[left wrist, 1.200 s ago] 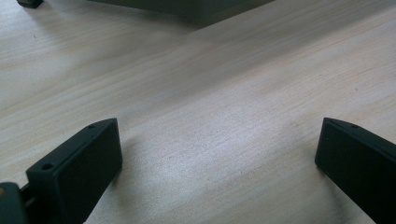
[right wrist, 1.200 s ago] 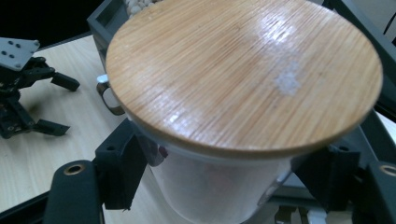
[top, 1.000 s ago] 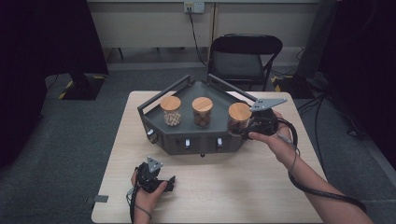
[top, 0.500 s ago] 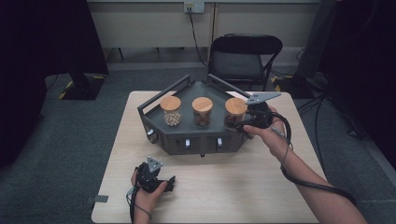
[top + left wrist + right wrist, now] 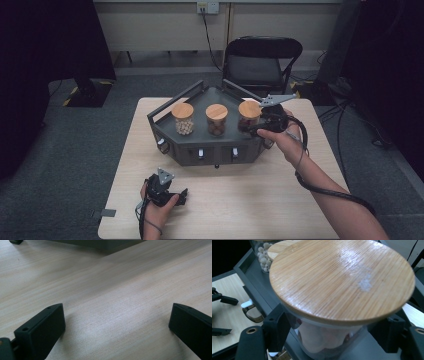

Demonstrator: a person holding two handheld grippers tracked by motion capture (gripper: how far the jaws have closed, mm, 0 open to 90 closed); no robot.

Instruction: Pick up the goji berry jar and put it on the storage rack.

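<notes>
Three glass jars with round wooden lids stand in a row on a dark angular tray [image 5: 176, 100]. My right gripper [image 5: 251, 126] reaches in from the right and is shut on the right jar [image 5: 249, 116]. In the right gripper view its black jaws press the glass on both sides, just under the jar's wide lid [image 5: 342, 277]. The jar holds pale and reddish pieces. My left gripper [image 5: 180, 196] rests low on the table near the front edge, open. In the left gripper view its jaws stand wide apart over bare wood [image 5: 117, 290].
The middle jar [image 5: 216, 119] holds brown pieces and the left jar [image 5: 183, 118] holds white balls [image 5: 262, 255]. Small handles line the tray's front wall [image 5: 215, 152]. A black folding chair [image 5: 262, 62] stands behind the wooden table [image 5: 240, 205].
My right gripper has moved left along the tray's right side and closed around the right jar. The left gripper has stayed put.
</notes>
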